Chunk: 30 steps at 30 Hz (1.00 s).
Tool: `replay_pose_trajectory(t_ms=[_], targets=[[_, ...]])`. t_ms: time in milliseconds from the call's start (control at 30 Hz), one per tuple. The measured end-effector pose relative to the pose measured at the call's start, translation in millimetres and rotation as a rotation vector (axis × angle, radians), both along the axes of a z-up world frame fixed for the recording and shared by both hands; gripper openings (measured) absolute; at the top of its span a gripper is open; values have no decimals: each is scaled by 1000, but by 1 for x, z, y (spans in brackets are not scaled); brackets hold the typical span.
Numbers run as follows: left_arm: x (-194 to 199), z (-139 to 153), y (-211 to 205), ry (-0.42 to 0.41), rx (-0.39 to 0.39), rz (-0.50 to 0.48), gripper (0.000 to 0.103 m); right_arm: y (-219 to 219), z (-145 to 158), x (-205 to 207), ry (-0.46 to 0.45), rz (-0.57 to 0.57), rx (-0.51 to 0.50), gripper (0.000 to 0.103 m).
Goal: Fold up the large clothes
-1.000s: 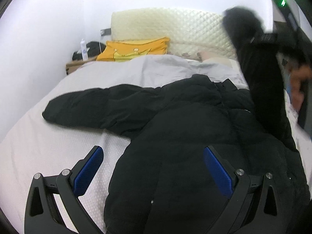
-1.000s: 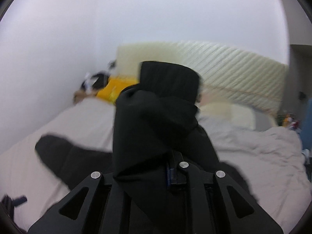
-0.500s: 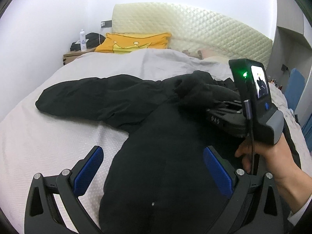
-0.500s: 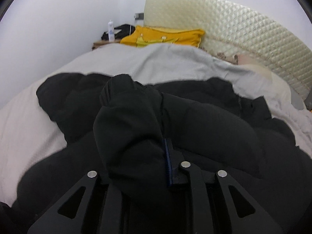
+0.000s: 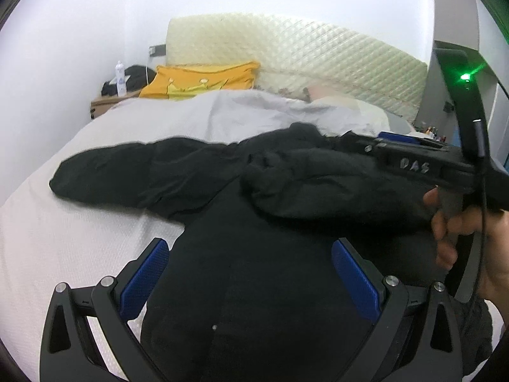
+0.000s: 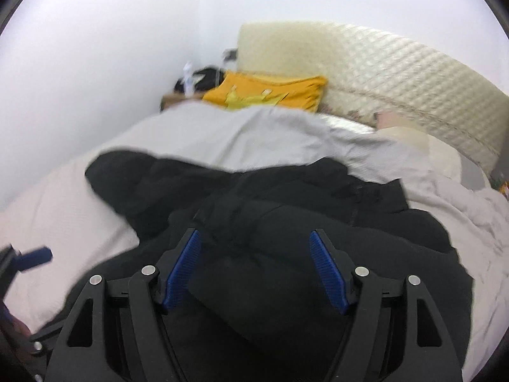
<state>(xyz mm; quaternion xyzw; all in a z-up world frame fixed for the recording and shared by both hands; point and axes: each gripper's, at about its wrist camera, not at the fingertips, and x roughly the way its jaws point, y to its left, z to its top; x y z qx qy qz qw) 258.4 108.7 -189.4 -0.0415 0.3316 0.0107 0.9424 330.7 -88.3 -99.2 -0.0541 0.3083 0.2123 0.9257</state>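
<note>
Sleeve (image 5: 136,172) on the far side lay stretched leftward across the bed (image 5: 63,248), its long axis crosswise to my left gripper (image 5: 251,273), which hung spread over the black jacket (image 5: 261,286). My right gripper (image 6: 254,265) was opening over the folded-in sleeve (image 6: 241,219), pads clear.

A jacket (image 5: 254,254) lies spread on the bed (image 5: 47,238), one sleeve (image 5: 133,172) stretched out to the left, the other sleeve (image 5: 318,184) folded across its body. Behind the jacket lies a blanket (image 5: 238,114), then a pillow (image 5: 203,79) against the headboard (image 5: 302,54). A nightstand (image 5: 108,102) stands left of the pillow, a bottle (image 5: 120,78) on it.
</note>
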Motion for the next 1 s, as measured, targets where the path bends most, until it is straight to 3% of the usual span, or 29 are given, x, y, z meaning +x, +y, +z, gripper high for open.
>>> replay_pose_trajectory(t_ms=[200,400,567,800,1000], targets=[[-8,25,-25,-47,7,-30,102,-47,28,-17,-64,-102,45,70],[-8,25,-46,-63,-3,-64,102,-94,31,-39,-101,-190,57,70],[1,5,-53,-45,-46,-74,102,-152,3,-48,-44,-270,80,70],[11,-15,-53,-20,-38,-41,102,-239,-51,-55,54,-415,117,70],[15,-23,-49,-17,-53,-23,102,-261,-89,-36,173,-441,122,70]])
